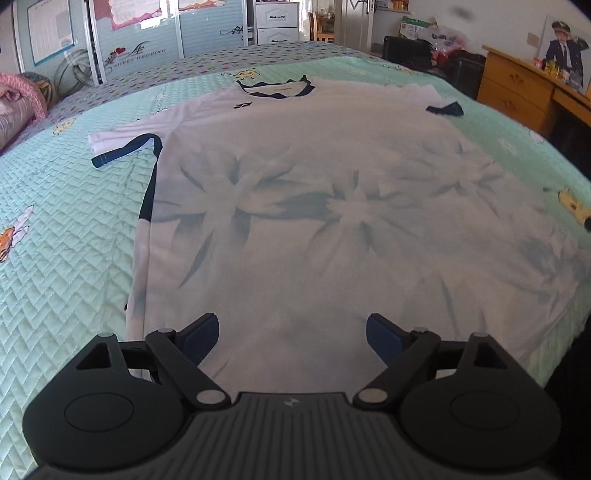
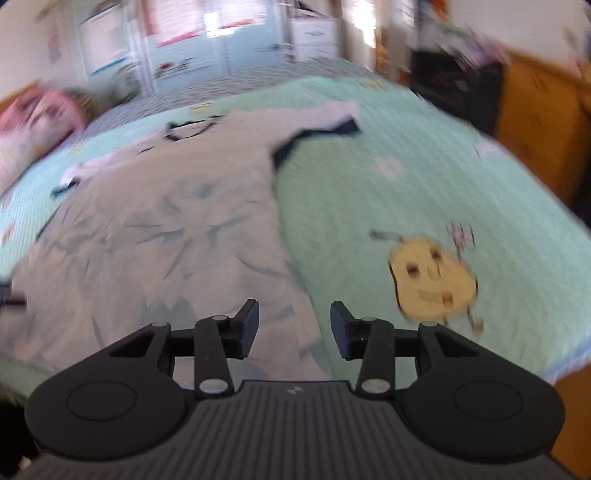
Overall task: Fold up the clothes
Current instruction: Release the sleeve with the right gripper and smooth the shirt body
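Observation:
A white T-shirt [image 1: 314, 206] with dark blue trim and a faint grey-blue leaf print lies flat on the bed, collar [image 1: 275, 88] at the far end and both short sleeves spread out. My left gripper [image 1: 291, 338] hovers over the shirt's near hem, jaws wide apart with nothing between them. The right wrist view is blurred. It shows the same T-shirt [image 2: 159, 236] on the left half, and my right gripper [image 2: 294, 326] stands over the shirt's right edge near the hem, jaws partly apart and empty.
The bed carries a mint-green quilted cover [image 1: 62, 236] with yellow cartoon figures [image 2: 432, 280]. A pink pillow [image 1: 20, 99] lies far left. A wooden dresser [image 1: 517, 88] stands at the right, with wardrobe doors [image 1: 129, 37] and a white drawer unit [image 1: 277, 22] beyond the bed.

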Tool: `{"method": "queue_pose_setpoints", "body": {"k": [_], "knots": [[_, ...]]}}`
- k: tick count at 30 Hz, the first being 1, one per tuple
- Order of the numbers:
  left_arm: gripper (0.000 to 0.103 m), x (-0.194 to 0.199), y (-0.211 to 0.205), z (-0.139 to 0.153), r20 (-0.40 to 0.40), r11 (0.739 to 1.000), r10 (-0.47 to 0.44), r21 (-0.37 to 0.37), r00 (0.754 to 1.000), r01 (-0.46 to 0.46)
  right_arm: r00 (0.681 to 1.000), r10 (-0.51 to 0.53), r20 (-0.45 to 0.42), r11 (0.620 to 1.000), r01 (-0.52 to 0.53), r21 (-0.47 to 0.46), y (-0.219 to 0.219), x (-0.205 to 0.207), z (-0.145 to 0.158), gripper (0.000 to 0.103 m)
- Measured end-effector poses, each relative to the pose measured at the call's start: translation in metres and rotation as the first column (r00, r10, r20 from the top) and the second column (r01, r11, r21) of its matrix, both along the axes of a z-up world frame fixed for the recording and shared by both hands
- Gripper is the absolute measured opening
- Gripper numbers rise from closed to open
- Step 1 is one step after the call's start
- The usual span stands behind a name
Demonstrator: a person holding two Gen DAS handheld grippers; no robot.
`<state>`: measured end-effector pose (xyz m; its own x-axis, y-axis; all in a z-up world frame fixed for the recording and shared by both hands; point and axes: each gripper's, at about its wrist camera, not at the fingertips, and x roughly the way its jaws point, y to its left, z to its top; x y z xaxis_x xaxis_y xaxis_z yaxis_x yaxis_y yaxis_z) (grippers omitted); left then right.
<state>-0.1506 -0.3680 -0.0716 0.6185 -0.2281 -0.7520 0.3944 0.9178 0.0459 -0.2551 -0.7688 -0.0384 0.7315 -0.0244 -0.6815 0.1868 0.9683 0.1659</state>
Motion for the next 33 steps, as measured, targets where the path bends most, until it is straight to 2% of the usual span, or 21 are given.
{"method": "queue_pose_setpoints", "body": {"k": [2, 4, 5, 8, 11, 13, 15, 18, 21, 24, 26, 28, 30, 31, 32, 33], "knots": [[0.091, 0.000, 0.004, -0.010, -0.027, 0.999, 0.037, 0.022, 0.999, -0.036, 0.999, 0.017, 0.038, 1.000, -0.017, 0.018, 0.005, 0.005, -0.002, 0.045], [0.091, -0.001, 0.015, -0.012, -0.062, 0.997, 0.075, -0.029, 0.995, -0.077, 0.995, 0.049, 0.087, 0.998, -0.052, 0.028, 0.014, 0.016, -0.002, 0.045], [0.091, -0.001, 0.017, -0.011, -0.072, 0.996, 0.084, -0.022, 0.994, -0.086, 0.991, 0.065, 0.118, 0.996, -0.072, 0.053, 0.018, 0.026, -0.001, 0.045], [0.092, -0.001, 0.022, -0.009, -0.102, 0.992, 0.127, 0.000, 0.987, -0.127, 0.986, 0.030, 0.167, 0.976, -0.065, 0.210, 0.018, 0.066, -0.005, 0.045], [0.092, -0.001, 0.028, -0.007, -0.123, 0.985, 0.173, 0.014, 0.977, -0.172, 0.991, -0.043, 0.130, 0.940, -0.004, 0.341, 0.011, 0.115, -0.027, 0.044], [0.092, 0.000, 0.029, -0.003, -0.136, 0.980, 0.199, 0.030, 0.970, -0.197, 0.999, -0.041, 0.029, 0.924, 0.027, 0.380, 0.018, 0.133, -0.050, 0.044], [0.091, 0.001, 0.029, 0.005, -0.134, 0.976, 0.217, 0.027, 0.967, -0.215, 0.992, 0.125, 0.029, 0.926, -0.127, 0.356, 0.049, 0.120, -0.048, 0.044], [0.091, 0.007, 0.025, 0.019, -0.096, 0.976, 0.217, -0.012, 0.972, -0.219, 0.935, 0.353, 0.022, 0.884, -0.341, 0.320, 0.092, 0.102, -0.045, 0.044], [0.091, 0.020, 0.014, 0.030, -0.033, 0.978, 0.203, -0.049, 0.979, -0.204, 0.948, 0.316, 0.033, 0.895, -0.310, 0.322, 0.082, 0.099, -0.034, 0.044], [0.091, 0.036, 0.007, 0.028, 0.017, 0.976, 0.213, -0.046, 0.977, -0.212, 0.975, 0.188, 0.119, 0.927, -0.216, 0.306, 0.053, 0.120, -0.017, 0.044], [0.091, 0.048, 0.009, 0.017, 0.016, 0.975, 0.223, -0.017, 0.975, -0.223, 0.983, 0.097, 0.158, 0.954, -0.137, 0.267, 0.042, 0.137, -0.015, 0.046], [0.091, 0.057, 0.020, 0.002, -0.024, 0.958, 0.284, 0.045, 0.958, -0.283, 0.993, 0.051, 0.107, 0.968, -0.076, 0.240, 0.043, 0.159, -0.028, 0.046], [0.092, 0.057, 0.040, -0.007, -0.065, 0.934, 0.357, 0.049, 0.932, -0.354, 0.996, 0.086, -0.004, 0.960, -0.082, 0.268, 0.063, 0.172, -0.046, 0.047], [0.092, 0.054, 0.049, -0.007, -0.065, 0.927, 0.376, 0.040, 0.925, -0.374, 0.986, 0.167, 0.022, 0.952, -0.167, 0.256, 0.086, 0.165, -0.046, 0.047], [0.092, 0.051, 0.058, -0.007, -0.065, 0.919, 0.394, 0.030, 0.917, -0.393, 0.958, 0.285, 0.032, 0.928, -0.284, 0.241, 0.114, 0.157, -0.043, 0.047], [0.092, 0.049, 0.066, -0.006, -0.064, 0.912, 0.411, 0.026, 0.910, -0.410, 0.916, 0.401, 0.023, 0.885, -0.393, 0.249, 0.141, 0.148, -0.042, 0.049]]}}
